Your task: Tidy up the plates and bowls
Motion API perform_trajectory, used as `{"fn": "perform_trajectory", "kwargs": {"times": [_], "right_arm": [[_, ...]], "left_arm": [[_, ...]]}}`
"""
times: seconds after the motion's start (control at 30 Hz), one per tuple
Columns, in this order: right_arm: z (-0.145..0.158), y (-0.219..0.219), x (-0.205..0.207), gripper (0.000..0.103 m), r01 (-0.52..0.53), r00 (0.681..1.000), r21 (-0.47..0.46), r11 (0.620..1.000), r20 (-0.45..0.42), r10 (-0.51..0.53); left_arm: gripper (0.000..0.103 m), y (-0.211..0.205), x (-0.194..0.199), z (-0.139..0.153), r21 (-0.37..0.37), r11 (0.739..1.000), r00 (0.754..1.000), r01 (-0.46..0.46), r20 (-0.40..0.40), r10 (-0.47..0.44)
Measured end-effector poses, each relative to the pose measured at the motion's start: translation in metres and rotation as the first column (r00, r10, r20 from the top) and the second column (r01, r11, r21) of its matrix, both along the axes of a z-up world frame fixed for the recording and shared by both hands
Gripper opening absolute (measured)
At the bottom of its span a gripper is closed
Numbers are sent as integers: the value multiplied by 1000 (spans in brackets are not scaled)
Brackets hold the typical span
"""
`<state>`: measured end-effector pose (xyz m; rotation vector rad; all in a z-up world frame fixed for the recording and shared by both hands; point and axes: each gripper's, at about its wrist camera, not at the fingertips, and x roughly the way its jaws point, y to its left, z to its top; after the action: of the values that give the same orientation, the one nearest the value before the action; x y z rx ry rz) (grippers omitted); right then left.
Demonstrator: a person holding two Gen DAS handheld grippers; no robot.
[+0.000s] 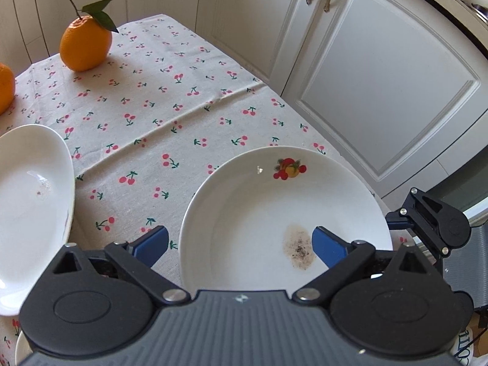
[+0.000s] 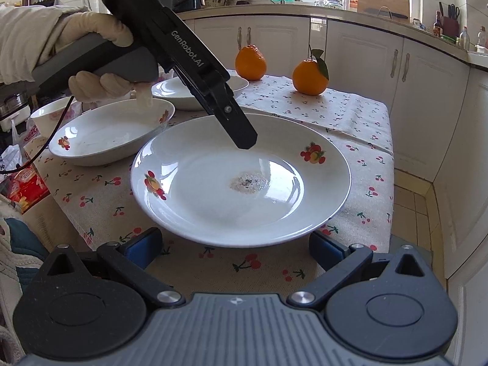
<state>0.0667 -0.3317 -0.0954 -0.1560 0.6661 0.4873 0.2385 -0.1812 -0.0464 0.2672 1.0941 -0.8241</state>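
The shallow white ceramic plate with fruit decals [image 2: 241,180] sits on the cherry-print-covered counter [image 2: 350,113], with a speckled brown residue patch [image 2: 248,183] at its centre. The left claw [image 1: 241,244] is spread wide astride its rim, gripping nothing. The right claw [image 2: 235,248] is wide open and empty at the near rim. A white fruit-decal bowl [image 2: 109,134] beside it shows faint smears.
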Motion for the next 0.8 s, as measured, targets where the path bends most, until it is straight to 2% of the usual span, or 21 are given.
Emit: {"fn": "perform_trajectory", "kwargs": {"times": [0.13, 0.23, 0.4, 0.8], "right_arm": [[0, -1, 2, 103, -17, 1000, 1, 1000, 0, 17], [0, -2, 3, 103, -16, 1000, 1, 1000, 1, 16], [0, -3, 6, 103, -18, 1000, -3, 1000, -1, 18], [2, 0, 10, 103, -34, 999, -9, 999, -22, 34]], "left_arm": [[92, -2, 11, -4, -19, 999, 997, 37, -65, -38], [92, -5, 16, -7, -1, 998, 995, 63, -72, -63], [78, -7, 25, -12, 0, 996, 988, 84, -127, -83], [75, -9, 29, -12, 8, 994, 984, 110, -142, -107]]}}
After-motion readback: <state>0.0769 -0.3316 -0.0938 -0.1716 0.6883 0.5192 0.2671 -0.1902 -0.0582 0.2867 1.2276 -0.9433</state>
